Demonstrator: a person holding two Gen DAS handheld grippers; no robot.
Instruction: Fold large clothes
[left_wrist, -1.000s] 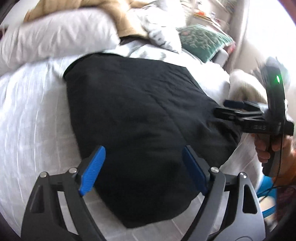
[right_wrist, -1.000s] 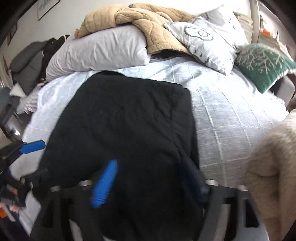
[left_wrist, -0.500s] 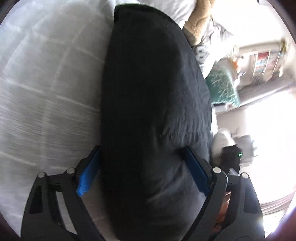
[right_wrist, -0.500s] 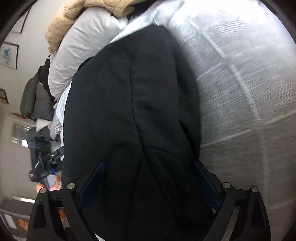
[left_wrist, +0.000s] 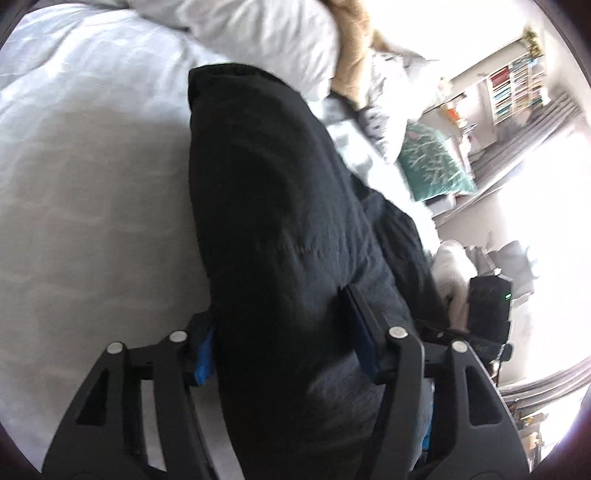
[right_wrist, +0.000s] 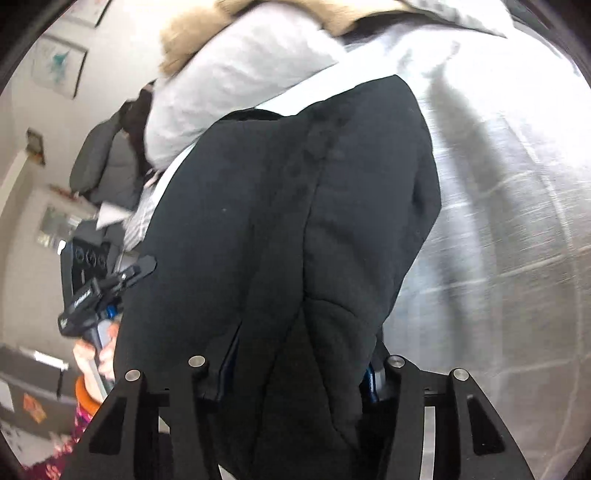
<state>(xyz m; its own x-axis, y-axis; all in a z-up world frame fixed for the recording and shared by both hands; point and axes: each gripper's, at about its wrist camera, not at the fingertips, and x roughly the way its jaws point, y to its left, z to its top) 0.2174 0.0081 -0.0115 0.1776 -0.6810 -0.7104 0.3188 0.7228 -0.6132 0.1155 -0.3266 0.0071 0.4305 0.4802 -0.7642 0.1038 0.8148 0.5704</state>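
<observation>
A black padded garment (left_wrist: 266, 184) lies folded lengthwise on the white bed cover (left_wrist: 92, 184). Its near end bulges up between the blue pads of my left gripper (left_wrist: 282, 343), whose jaws are closing, and the fabric fills the gap from pad to pad. In the right wrist view the same black garment (right_wrist: 295, 184) is bunched between the pads of my right gripper (right_wrist: 299, 373), whose jaws are also closing on it. The left gripper (right_wrist: 136, 273) shows at the garment's left edge, held by a hand (right_wrist: 96, 354).
A white pillow (left_wrist: 258, 37), a tan blanket (left_wrist: 354, 44) and a green cushion (left_wrist: 432, 166) lie at the head of the bed. Bookshelves (left_wrist: 517, 85) stand beyond. Grey clothes (right_wrist: 103, 166) are piled left of the bed. Bare bed cover (right_wrist: 498, 221) stretches to the right.
Both grippers rolled and came down onto the garment's near end. Their jaws, wide open before, have narrowed onto the fabric, which now bulges between the pads.
</observation>
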